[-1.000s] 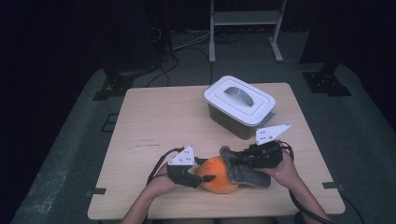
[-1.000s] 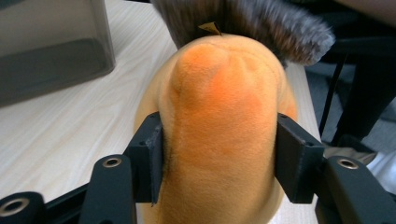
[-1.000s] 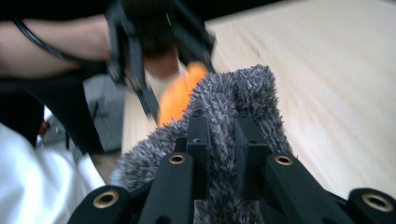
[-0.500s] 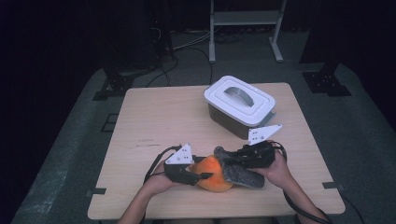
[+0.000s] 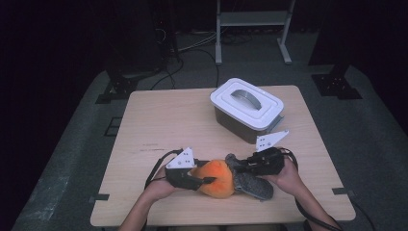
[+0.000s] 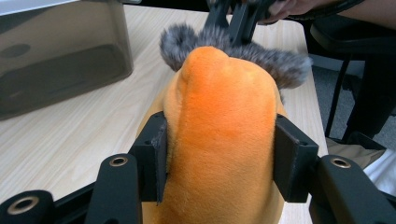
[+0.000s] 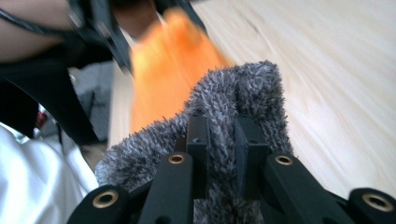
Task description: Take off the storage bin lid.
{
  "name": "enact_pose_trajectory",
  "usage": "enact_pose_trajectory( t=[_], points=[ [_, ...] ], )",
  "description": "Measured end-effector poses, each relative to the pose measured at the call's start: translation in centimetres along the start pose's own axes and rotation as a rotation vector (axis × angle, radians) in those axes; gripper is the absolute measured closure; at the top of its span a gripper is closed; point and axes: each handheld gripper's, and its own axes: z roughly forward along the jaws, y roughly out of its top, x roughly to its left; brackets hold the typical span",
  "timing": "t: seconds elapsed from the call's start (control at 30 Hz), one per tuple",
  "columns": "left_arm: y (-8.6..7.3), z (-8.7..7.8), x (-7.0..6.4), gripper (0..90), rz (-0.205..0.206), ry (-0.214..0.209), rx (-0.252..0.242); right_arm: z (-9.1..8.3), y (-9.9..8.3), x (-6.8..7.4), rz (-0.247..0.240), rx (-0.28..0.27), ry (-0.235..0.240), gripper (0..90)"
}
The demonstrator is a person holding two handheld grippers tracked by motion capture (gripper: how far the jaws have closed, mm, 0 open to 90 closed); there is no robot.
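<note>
Plush lay at the near edge of the pale wooden tabletop [image 5: 159,125]: a soft orange plush toy [image 5: 217,177] with a shaggy grey fur part [image 5: 252,184] on its right side, both sitting near the middle of the near edge, well short of the white-lidded grey plastic bin [image 5: 248,108] farther back and to the right.

The left claw [image 5: 204,180] was clenched on the orange body, its two black pads pressing in on either flank so the pile bulged between them. The right claw [image 5: 243,168] was clamped on a tuft of the grey fur, jaws nearly closed with fibres squeezed between them.

The work in hand looked like handling the toy between both claws, perhaps drawing the grey part away from the orange one or lifting the whole. To do that well, the left claw should probably hold firm and low as an anchor while the right pulls steadily, not in jerks, since a pinch on loose fur alone could slip. A deeper bite into the grey fur would likely be safer.
</note>
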Motion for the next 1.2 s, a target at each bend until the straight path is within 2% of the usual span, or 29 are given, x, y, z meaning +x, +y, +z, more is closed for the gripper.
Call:
enact_pose_trajectory(
  t=[0.1,0.13,0.17,0.23,0.27,0.37,0.4,0.43,0.5,0.63,0.7,0.73,0.77,0.8,0.83,0.93,0.97,1.0,1.03,1.2],
  points=[
    [0.3,-0.2,0.0,45.7,0.007,0.002,0.001,-0.4,0.3,0.1,-0.006,-0.023,-0.008,77.7],
    [0.4,-0.2,-0.1,45.6,0.011,0.006,0.000,-0.7,0.7,0.3,-0.010,-0.050,-0.004,77.7],
    [0.7,-0.3,-0.3,45.6,0.016,0.008,-0.003,-1.1,1.5,0.8,-0.022,-0.115,0.023,77.7],
    [0.8,-0.2,-0.3,45.6,0.018,0.004,-0.008,-1.1,1.8,1.1,-0.027,-0.128,0.031,77.7],
    [0.9,-0.2,-0.4,45.5,0.025,0.006,0.003,-0.9,2.3,1.7,-0.042,-0.134,0.043,77.3],
    [0.7,-0.1,-0.4,45.4,0.030,0.016,0.022,-0.3,2.0,1.6,-0.043,-0.103,0.037,77.2],
    [0.6,-0.1,-0.3,45.4,0.025,0.017,0.024,0.0,1.7,1.4,-0.035,-0.084,0.036,77.2],
    [0.4,-0.2,-0.2,45.4,0.013,0.011,0.021,0.6,1.0,0.9,-0.004,-0.077,0.058,77.3],
    [0.4,-0.3,-0.1,45.4,0.010,0.017,0.022,0.7,0.8,0.7,0.009,-0.078,0.067,77.5],
    [0.7,-0.6,-0.1,45.3,0.009,0.025,0.026,0.4,0.6,0.5,0.000,-0.037,0.033,77.6],
    [0.9,-0.7,-0.1,44.9,0.001,0.023,0.017,-0.2,1.1,0.9,-0.016,-0.078,0.031,77.6],
    [1.1,-0.7,-0.2,44.9,0.004,0.026,0.017,-0.2,1.1,0.9,-0.016,-0.078,0.031,77.6],
    [1.4,-0.5,-0.3,44.6,0.013,0.024,0.020,-0.9,1.7,1.5,-0.028,-0.139,0.045,77.6],
    [1.4,-0.5,-0.3,44.5,0.013,0.024,0.020,-0.9,1.7,1.5,-0.028,-0.139,0.045,77.6],
    [1.5,0.1,-0.6,44.2,0.016,0.021,0.029,-1.2,2.2,2.1,-0.042,-0.164,0.057,77.5],
    [1.4,0.8,-0.9,41.7,0.026,0.017,0.048,-0.8,2.3,2.4,-0.057,-0.137,0.046,77.5],
    [1.1,1.3,-0.9,39.2,0.015,0.020,0.052,0.0,1.8,2.3,-0.054,-0.085,0.030,77.7],
    [1.1,1.3,-0.9,36.6,0.015,0.020,0.052,0.0,1.8,2.3,-0.054,-0.085,0.030,77.7],
    [0.9,1.4,-0.8,34.1,0.011,0.025,0.032,0.1,1.4,2.0,-0.034,-0.075,0.035,78.0],
    [0.8,1.4,-0.5,19.4,-0.005,0.015,0.022,0.0,0.9,1.8,-0.037,-0.047,0.023,78.0]
  ],
)
